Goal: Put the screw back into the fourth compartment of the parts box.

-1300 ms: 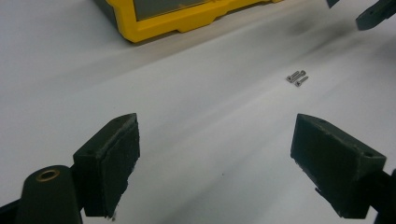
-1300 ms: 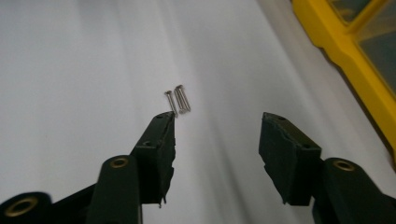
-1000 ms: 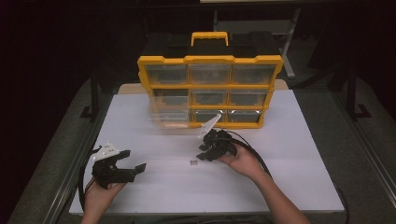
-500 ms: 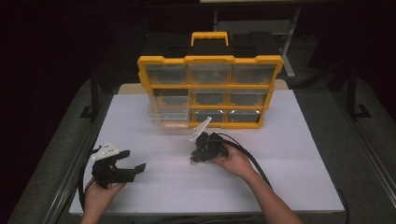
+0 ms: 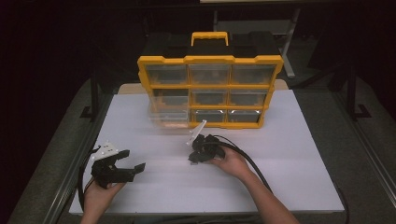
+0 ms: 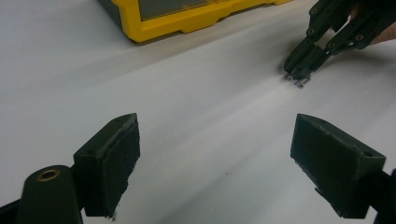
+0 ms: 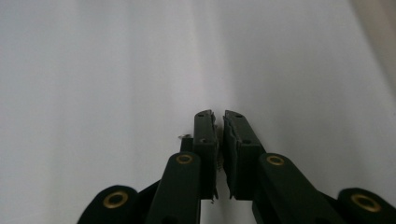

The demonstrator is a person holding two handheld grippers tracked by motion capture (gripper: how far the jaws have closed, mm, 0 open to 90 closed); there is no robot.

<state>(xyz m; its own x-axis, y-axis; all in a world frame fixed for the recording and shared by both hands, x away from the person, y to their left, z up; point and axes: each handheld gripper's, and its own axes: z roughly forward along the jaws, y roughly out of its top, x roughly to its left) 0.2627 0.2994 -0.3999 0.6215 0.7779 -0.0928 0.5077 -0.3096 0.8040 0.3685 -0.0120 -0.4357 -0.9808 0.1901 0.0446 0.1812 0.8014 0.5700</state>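
Observation:
My right gripper (image 5: 192, 158) points down at the white tabletop (image 5: 289, 154) in front of the organizer. Its jaws have just been closing and stand shut (image 7: 219, 116), with only a hairline gap and nothing that I can make out between them. A tiny metal part (image 7: 186, 136) lies on the table just outside the left jaw. In the left gripper view the same part (image 6: 301, 83) rests right at the right gripper's tips (image 6: 295, 74). My left gripper (image 5: 134, 159) hovers at the table's front left, wide open (image 6: 217, 140) and holding nothing.
A yellow parts organizer (image 5: 210, 91) with clear drawers stands upright at the back middle; its lower corner (image 6: 187, 18) is visible from the left gripper. A clear drawer (image 5: 168, 116) juts out at its lower left. Dark floor surrounds the table.
My right gripper has dropped a little toward the table and drawn nearer, and its jaws have closed. The left hand has kept still.

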